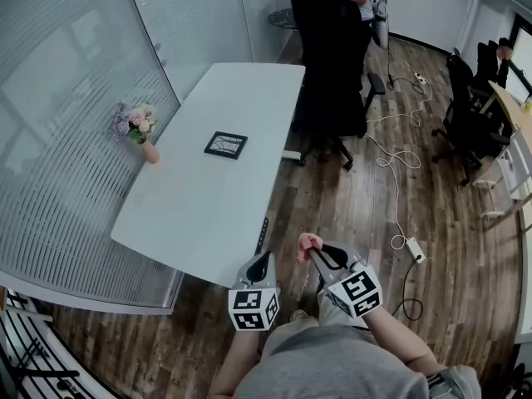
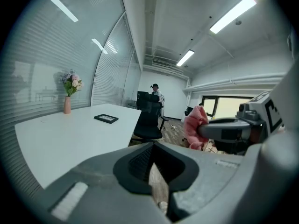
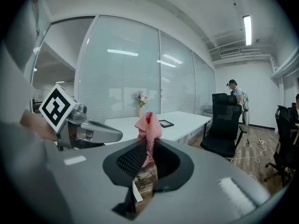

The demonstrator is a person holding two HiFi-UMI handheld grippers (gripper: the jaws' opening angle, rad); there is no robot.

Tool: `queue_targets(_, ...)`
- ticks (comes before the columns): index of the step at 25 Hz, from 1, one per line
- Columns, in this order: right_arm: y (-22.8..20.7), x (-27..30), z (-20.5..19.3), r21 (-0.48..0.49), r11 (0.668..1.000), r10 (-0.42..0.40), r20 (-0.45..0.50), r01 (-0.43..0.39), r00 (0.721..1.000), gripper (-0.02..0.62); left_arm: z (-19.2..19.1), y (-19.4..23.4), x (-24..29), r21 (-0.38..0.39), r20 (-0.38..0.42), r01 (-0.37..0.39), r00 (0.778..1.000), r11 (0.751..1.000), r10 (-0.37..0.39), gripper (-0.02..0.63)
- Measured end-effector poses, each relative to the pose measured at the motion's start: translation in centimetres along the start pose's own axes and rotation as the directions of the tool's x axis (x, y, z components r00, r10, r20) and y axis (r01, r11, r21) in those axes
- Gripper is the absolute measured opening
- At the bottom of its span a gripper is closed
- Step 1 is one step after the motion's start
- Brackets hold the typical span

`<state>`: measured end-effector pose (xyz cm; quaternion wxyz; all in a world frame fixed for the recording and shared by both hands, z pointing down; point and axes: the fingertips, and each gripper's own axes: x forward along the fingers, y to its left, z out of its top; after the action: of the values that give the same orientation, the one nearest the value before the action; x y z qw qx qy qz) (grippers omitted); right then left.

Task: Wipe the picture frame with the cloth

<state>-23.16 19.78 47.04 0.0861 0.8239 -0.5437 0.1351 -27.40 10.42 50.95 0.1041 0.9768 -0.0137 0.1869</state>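
Two grippers hover off the near right corner of the white table [image 1: 199,206], over wood-plank floor [image 1: 432,198]. The right gripper [image 1: 317,253] has its jaws pinched on a pink, crumpled cloth [image 1: 308,242], whose bunched end stands up past the jaw tips. The left gripper [image 1: 261,262], just beside it and closer to the table's edge, has its jaws drawn in to a thin slit with nothing between them.

The picture frame [image 1: 225,145] lies flat near the middle of the table, well apart from both grippers. It is a small dark rectangle, seemingly around a pale print, though it is too small to be sure. At the table's left edge, against the ribbed glass wall, stands a slim pink vase [image 1: 150,152] of pale flowers [image 1: 134,122]. The smooth tabletop between frame and near edge is bare. Beyond the table's right side stands a black office chair [image 1: 332,65], and a white cable [image 1: 391,160] snakes over the floor.
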Motion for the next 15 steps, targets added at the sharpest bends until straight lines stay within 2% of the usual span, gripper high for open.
queue_targets(8, -1.0, 3.0, 0.8, -0.009, 0.998, 0.054, 0.007, -0.054, 0.998, 0.041, 0.3, 2.1, 1.8, -0.038, -0.001, -0.046, 0.999, 0.998, 0.046, 0.004)
queue_targets(15, -4.8, 6.5, 2.0, -0.006, 0.995, 0.1, 0.037, -0.1, 0.994, 0.041, 1.7, 3.2, 5.9, -0.042, 0.002, -0.09, 0.996, 0.995, 0.091, 0.003)
